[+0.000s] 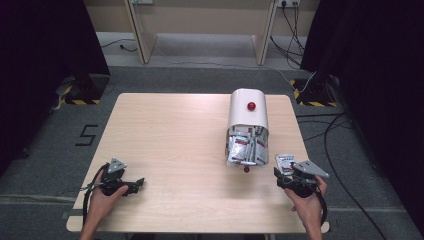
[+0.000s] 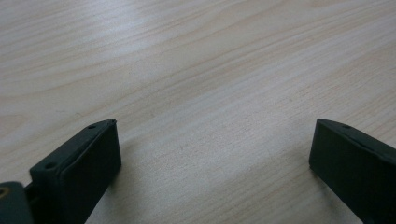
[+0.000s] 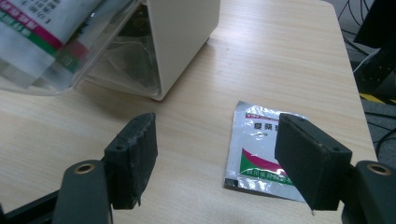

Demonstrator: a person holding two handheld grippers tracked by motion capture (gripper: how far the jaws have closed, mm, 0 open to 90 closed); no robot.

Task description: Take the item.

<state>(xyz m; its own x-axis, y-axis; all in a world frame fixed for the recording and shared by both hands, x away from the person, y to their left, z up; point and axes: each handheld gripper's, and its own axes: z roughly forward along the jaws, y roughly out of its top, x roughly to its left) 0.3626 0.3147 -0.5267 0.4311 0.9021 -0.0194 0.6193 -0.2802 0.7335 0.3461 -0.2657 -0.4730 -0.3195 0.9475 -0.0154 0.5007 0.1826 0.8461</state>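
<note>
Right gripper (image 3: 215, 158) is spread wide with nothing between the jaws, sitting low over the worktop (image 1: 175, 140) just in front of and to the right of the sachet dispenser (image 1: 248, 127). The loose foil sachet (image 3: 261, 149) lies flat on the wood right of the dispenser's clear bin, near the worktop's right edge, and partly under the right-hand jaw in the right gripper view. Main risk, as I read it: the sachet is thin and flat, so a straight-down pinch likely closes on wood and skates the foil sideways instead of lifting it. Pushed away from the dispenser, it could slide off the edge. The jaws are also off-centre, with one over the sachet and the other on bare wood towards the dispenser, so closing from here would probably catch a corner or miss. A corner grip on slick foil may let it droop or slip out on the lift. Second risk: the dispenser wall and its packed clear bin are near the dispenser-side jaw, so a sweep that way could nudge the unit or the small red ball (image 1: 246, 169) in front of it. Left gripper (image 2: 210, 154) is also spread and empty over bare wood, well left of the dispenser; low risk there.
</note>
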